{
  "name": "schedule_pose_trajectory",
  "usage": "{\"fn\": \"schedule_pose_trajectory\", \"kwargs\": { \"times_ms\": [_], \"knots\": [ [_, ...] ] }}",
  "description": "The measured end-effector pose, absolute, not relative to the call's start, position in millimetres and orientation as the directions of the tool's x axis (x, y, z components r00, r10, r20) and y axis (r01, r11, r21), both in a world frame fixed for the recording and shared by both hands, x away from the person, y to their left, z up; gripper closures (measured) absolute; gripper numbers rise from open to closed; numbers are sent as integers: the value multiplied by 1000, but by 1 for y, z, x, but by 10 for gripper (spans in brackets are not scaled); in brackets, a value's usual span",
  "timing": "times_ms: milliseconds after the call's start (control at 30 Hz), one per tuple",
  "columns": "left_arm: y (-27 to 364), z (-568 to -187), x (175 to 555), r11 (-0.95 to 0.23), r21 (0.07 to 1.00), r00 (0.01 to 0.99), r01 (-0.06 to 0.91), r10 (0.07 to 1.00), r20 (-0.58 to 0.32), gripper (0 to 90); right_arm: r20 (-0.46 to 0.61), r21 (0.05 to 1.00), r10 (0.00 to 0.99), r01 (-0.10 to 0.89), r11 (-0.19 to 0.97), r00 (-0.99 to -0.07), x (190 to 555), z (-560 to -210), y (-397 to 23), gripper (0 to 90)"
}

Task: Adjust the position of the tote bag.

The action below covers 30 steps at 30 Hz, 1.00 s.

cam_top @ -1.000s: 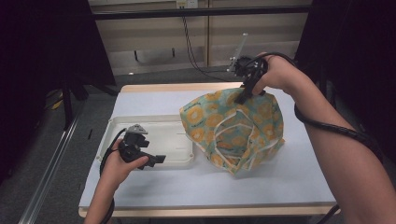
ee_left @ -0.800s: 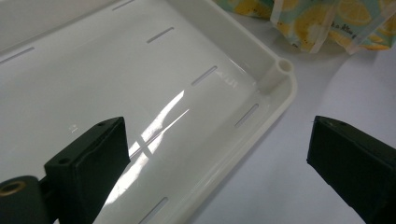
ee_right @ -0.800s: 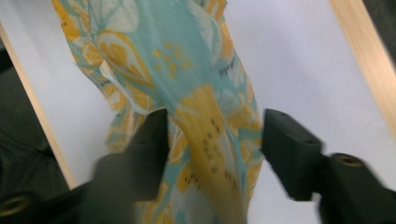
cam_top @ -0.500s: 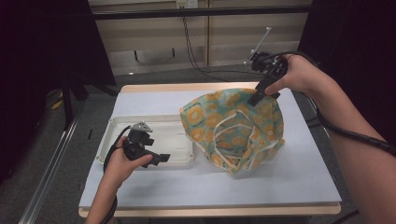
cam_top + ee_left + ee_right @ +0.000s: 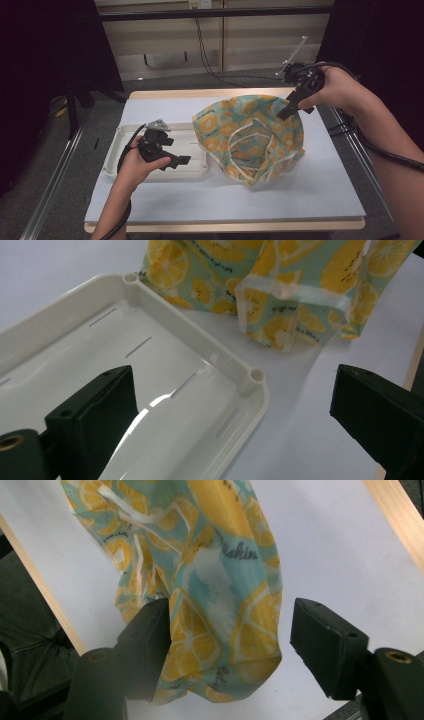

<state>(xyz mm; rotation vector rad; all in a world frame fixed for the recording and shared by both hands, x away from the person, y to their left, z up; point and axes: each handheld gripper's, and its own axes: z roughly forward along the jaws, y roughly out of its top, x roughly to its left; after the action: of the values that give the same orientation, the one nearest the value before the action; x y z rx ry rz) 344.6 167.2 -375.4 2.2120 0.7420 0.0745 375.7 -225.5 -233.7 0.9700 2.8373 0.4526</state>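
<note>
A teal cloth bag (image 5: 250, 140) printed with yellow lemon slices stands slumped on the white table, its mouth edged with white trim. My right gripper (image 5: 284, 114) is at the bag's upper right edge. Its jaws have just been opening and stand apart, with a fold of the bag (image 5: 215, 580) hanging between them. The fold brushes the left jaw and is clear of the other in the right gripper view (image 5: 230, 610). My left gripper (image 5: 184, 161) hovers open over the right half of a white tray (image 5: 112, 160), nothing between its jaws (image 5: 232, 385). The bag (image 5: 300, 285) lies just beyond the tray's corner (image 5: 257, 375).
The white table top (image 5: 320, 195) has bare room in front of and to the right of the bag. Its wooden edge (image 5: 225, 226) runs along the front. Cables trail from both grippers. A metal rail (image 5: 55, 185) runs along the table's left side.
My right gripper has moved right along the bag's top edge and its jaws have spread apart. My left hand has lifted slightly over the tray.
</note>
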Motion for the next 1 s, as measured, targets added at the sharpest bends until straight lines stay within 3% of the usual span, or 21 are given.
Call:
{"fn": "schedule_pose_trajectory", "kwargs": {
  "times_ms": [133, 400, 667, 1000],
  "knots": [
    [161, -367, 346, -555, 702, 849, 446, 511, -136, 59, -9, 319, 614, 579, 750, -789, 373, -236, -224, 335],
    [152, -357, 354, -542, 706, 841, 456, 522, -143, 58, -22, 304, 645, 609, 733, -764, 372, -238, -234, 357],
    [145, -347, 360, -553, 713, 861, 432, 489, -142, 163, 7, 307, 653, 623, 719, -757, 371, -244, -242, 389],
    [140, -339, 368, -546, 741, 874, 391, 472, -113, 265, 29, 304, 675, 650, 697, -737, 375, -241, -247, 618]
  ]
}}
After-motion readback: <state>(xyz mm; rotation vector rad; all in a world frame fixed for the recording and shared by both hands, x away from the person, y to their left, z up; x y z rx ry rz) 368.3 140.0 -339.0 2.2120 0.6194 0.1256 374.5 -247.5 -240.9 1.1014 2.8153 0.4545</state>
